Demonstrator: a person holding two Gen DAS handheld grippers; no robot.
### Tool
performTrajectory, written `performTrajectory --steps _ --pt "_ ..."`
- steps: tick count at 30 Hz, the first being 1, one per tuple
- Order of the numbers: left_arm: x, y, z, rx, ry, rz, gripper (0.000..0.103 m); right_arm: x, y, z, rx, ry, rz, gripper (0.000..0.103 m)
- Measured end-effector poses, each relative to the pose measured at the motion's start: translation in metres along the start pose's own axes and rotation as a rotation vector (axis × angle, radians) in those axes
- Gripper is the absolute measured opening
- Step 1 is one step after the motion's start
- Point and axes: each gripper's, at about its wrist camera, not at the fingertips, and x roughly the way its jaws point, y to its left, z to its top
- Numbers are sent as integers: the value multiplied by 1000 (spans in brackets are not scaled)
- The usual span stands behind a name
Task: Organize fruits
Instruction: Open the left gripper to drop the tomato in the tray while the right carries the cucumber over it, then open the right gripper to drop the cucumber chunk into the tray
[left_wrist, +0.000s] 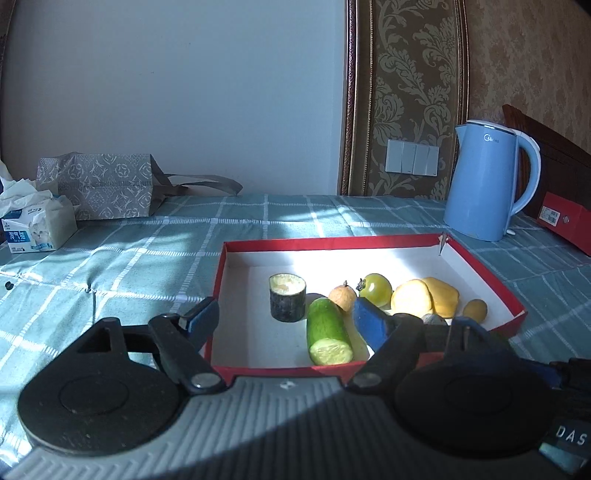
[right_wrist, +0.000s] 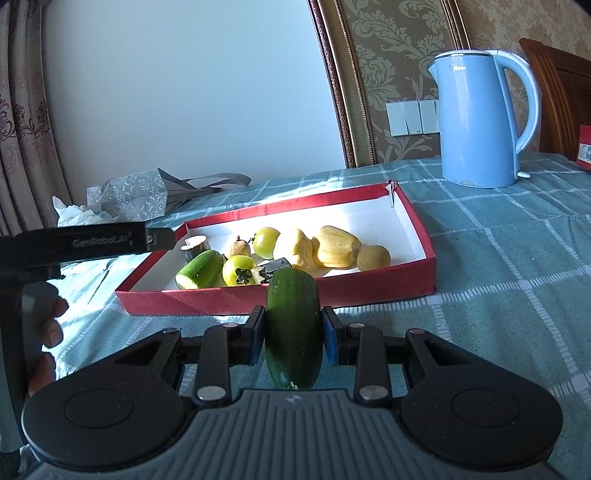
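Most fruit already lies in the red box (left_wrist: 369, 242) at lower centre, the left gripper (left_wrist: 288, 317) fingers spread wide and empty above it, while the right gripper (right_wrist: 293, 334) fingers clamp a dark cucumber piece (right_wrist: 291, 325), not yet boxed.

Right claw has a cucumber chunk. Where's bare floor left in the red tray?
In the red tray, bare floor runs along the far wall behind the fruit, and in the near-left corner beside the dark cut stub and light cucumber piece. The middle and right are crowded around the tomato.
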Motion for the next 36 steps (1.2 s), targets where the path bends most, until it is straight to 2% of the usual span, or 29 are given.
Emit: performTrajectory --steps 5,7,10,14,18,24,27,32,36 --pt "-12 10 -24 50 27 4 78 -2 1 0 -7 -13 -22 31" --pt "-11 10 -29 60 49 -20 81 -3 1 0 -9 -23 -39 32" --pt "-9 15 -29 25 66 -46 87 -4 -2 1 4 -31 -57 31" --pt "-7 25 -28 -14 75 9 88 -5 -6 11 14 -43 -66 32" --pt "-4 35 -28 -70 109 -8 89 7 -4 33 -34 -52 -105 32" --pt "3 32 -29 -62 154 -25 89 59 -5 81 -106 -25 -170 32" --pt "6 30 -30 -58 166 -28 89 101 -13 101 -93 36 -195 32" --pt "9 30 -31 -61 175 -36 89 155 -24 103 -46 136 -247 32" --pt "11 29 -30 -60 180 -39 89 162 -30 100 -18 144 -236 32"
